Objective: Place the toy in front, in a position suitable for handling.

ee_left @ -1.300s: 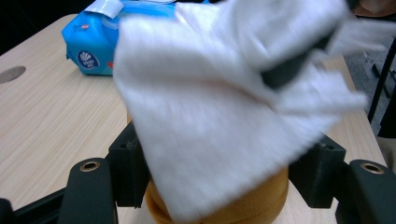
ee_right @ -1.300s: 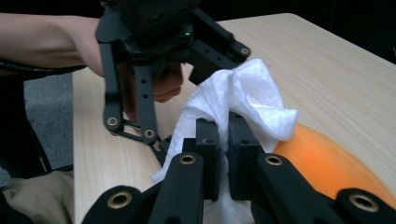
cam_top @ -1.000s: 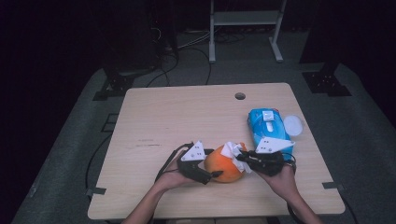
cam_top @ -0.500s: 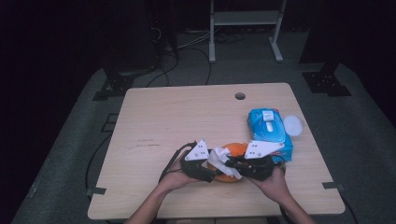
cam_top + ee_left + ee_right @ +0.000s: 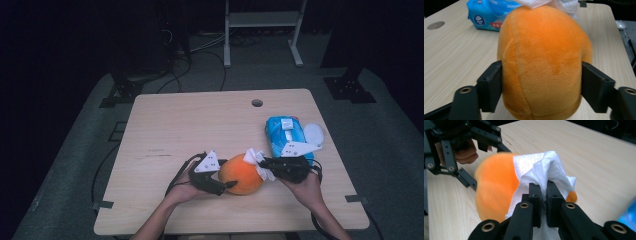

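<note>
High view shows my left tool (image 5: 226,184) clamped on the orange plush (image 5: 241,174), one pad on each flank; its jaws have just been widening with the plush between them. That plush lies on the bench (image 5: 200,120) near the front edge, its long axis running left to right, the far end pointing at my right tool (image 5: 264,164). My right tool is closed tight on a white tissue (image 5: 541,170) pressed against the plush. A blue wipes pack (image 5: 286,134) sits just beyond.
</note>
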Demonstrator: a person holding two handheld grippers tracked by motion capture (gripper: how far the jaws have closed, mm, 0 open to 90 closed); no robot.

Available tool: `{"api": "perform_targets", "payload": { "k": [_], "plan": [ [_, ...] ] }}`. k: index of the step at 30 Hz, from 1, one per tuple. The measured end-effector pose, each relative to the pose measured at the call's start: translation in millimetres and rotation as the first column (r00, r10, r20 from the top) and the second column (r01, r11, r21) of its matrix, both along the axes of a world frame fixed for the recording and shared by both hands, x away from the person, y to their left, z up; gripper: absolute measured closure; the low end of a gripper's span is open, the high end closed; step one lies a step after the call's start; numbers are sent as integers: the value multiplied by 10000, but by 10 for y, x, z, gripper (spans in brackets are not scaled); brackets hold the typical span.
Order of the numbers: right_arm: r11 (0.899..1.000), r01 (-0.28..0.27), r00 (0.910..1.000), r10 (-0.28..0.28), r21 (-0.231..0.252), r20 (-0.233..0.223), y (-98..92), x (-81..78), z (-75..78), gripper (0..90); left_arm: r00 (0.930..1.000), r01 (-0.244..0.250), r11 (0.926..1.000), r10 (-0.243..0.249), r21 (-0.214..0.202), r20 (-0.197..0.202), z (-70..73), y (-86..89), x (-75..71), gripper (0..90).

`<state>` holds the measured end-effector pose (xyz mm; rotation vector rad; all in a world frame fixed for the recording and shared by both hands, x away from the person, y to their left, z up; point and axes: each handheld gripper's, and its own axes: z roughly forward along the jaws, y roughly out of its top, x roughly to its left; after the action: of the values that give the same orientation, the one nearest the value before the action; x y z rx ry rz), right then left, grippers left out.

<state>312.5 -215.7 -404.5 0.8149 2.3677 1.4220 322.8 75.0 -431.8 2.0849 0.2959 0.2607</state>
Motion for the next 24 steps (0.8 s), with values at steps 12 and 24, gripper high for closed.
{"api": "perform_targets", "payload": {
  "k": [12, 24],
  "plan": [
    [9983, -575, 9978, 574, 29, 344, 330, -132, 56, 840, 9975, -100, 9971, 46, -756, -703, 74, 20, 34, 126],
    [9993, -317, 9991, 322, -184, 293, 179, -123, -39, 839, 9981, 180, 9978, -217, -640, -581, -13, 72, 14, 273]
  ]
}}
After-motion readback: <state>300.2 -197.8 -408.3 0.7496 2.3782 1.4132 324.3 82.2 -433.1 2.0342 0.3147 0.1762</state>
